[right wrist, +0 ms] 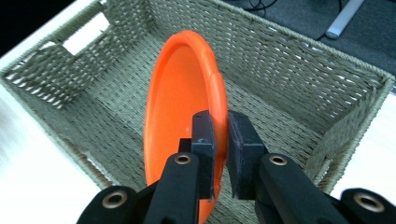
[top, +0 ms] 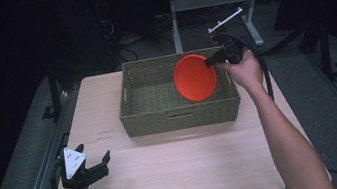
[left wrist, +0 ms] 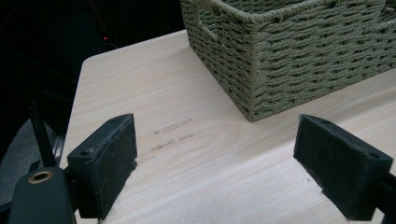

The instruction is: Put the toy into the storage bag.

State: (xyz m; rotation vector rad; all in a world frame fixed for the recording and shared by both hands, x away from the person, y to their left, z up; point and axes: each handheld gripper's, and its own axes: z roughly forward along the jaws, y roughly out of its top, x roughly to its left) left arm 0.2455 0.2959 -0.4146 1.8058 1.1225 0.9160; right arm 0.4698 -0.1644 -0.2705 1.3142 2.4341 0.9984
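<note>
An orange plate (top: 195, 78) hangs on edge over the right half of a woven green basket (top: 129, 100). My right gripper (top: 213, 60) is shut on the plate's rim at the upper right. In the right gripper view both black pads (right wrist: 204, 135) pinch the orange plate (right wrist: 180, 93) by its rim, with the basket's floor (right wrist: 112, 116) below it. My left gripper (top: 100, 166) rests near the table's front left corner, open, with nothing between its jaws. In the left gripper view its pads (left wrist: 109, 156) stand wide apart above bare wood.
The basket (left wrist: 280, 56) stands at the back middle of a light wooden table (top: 177, 169). Small pencil marks (left wrist: 173, 133) lie on the wood left of the basket. Dark floor, metal table legs (top: 251, 21) and cables lie beyond the far edge.
</note>
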